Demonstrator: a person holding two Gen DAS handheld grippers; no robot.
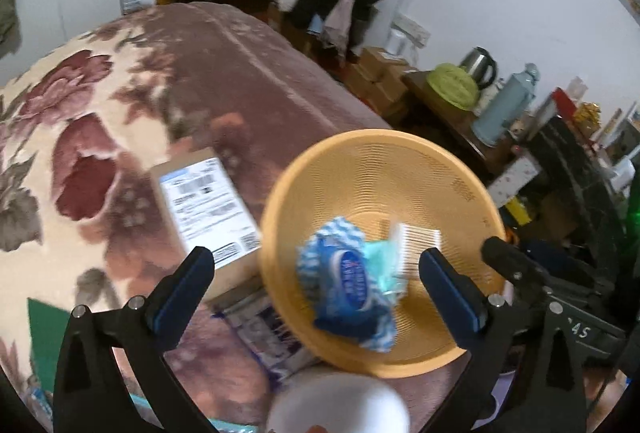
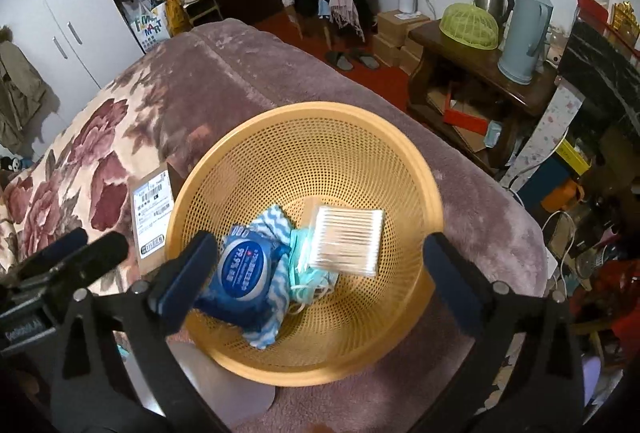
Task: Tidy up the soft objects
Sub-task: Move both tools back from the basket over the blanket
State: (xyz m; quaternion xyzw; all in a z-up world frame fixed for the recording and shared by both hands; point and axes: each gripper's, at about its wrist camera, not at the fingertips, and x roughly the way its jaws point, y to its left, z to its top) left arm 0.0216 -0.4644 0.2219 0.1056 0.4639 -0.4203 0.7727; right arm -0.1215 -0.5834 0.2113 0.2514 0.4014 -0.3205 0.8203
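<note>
**Right wrist view: basket partly filled, both hand-held grippers empty above it**

Right wrist view shows a round orange perforated basket (image 2: 416,169) resting on a bed covered by a floral blanket (image 2: 80,169). Inside lie a blue wet-wipe pack (image 2: 244,273), a blue-and-white zigzag cloth (image 2: 276,221) under and around it, a crumpled teal face mask (image 2: 308,269) beside these, and a clear packet of cotton swabs (image 2: 346,239) leaning toward the far side of the floor of the basket. The right hand-held gripper (image 2: 316,257) hangs over the basket with its jaws spread wide and nothing between them; its left finger overlaps the wipe pack in the picture, but contact cannot be confirmed.

Left wrist view, blurred, shows the left hand-held gripper (image 1: 316,273) likewise wide open and empty, its line of sight falling on the same contents. Outside the basket, on the blanket, lie a cardboard box (image 1: 208,209) with a shipping label, a flat purple-printed packet (image 1: 268,333) partly under the basket rim, and a white rounded object (image 1: 340,405) at the lower edge, too blurred to identify.

Judged from this arrangement, the task is well along: four soft items are already gathered. What is left appears to be the purple packet and perhaps the white object; whether either belongs in the basket cannot be told.
</note>
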